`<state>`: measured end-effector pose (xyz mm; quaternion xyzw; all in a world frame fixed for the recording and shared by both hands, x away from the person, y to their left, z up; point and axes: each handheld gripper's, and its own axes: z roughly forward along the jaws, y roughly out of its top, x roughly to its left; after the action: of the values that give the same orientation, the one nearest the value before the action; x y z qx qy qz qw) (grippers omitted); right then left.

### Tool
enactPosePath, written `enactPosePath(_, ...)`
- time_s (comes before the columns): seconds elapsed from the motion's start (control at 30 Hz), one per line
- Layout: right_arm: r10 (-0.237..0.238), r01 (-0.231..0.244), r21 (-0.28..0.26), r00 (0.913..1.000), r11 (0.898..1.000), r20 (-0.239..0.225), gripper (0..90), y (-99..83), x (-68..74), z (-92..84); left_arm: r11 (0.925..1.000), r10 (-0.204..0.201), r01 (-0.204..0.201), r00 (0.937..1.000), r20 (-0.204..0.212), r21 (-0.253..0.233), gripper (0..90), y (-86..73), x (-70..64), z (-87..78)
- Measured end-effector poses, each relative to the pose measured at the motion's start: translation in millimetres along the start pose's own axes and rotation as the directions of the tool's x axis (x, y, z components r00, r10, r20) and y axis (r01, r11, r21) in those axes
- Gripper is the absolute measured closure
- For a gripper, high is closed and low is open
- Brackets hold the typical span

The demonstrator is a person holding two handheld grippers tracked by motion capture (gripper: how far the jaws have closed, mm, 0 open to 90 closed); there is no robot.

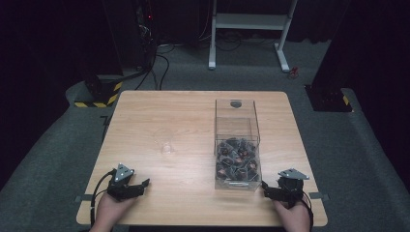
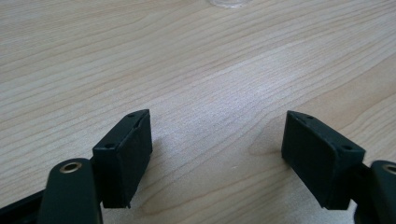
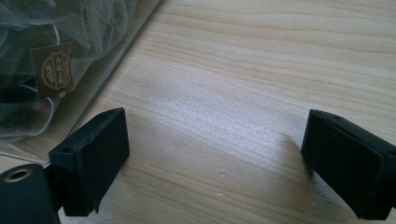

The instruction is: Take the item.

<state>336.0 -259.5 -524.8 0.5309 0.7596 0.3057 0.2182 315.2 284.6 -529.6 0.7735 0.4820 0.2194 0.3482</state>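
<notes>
clear box (image 1: 237, 140) lengthwise front to back, between parted left gripper (image 1: 138, 186) and right gripper (image 1: 269, 189)

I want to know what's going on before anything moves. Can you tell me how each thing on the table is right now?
Left tool: open, holding nothing, low over the table.
Right tool: open, holding nothing, beside the box.
Clear box: upright, lid off or open, partly filled with small dark packets.
Packets: piled in the bottom of the box.
Small clear cup: upright on the table, looks empty.
Table: mostly bare wood.

Left gripper (image 1: 138, 186), right gripper (image 1: 269, 189): fingers (image 2: 122, 156) spread.
</notes>
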Motion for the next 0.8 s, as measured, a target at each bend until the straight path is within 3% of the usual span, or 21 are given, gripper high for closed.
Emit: enactPosePath(0.8, -0.006, 0.006, -0.001, 1.0, 1.0, -0.008, 7.5, 0.5, -0.1, 0.5, 1.0, -0.008, 0.008, 0.9999, -0.013, 0.001, 28.3, -0.4, 0.0, -1.9)
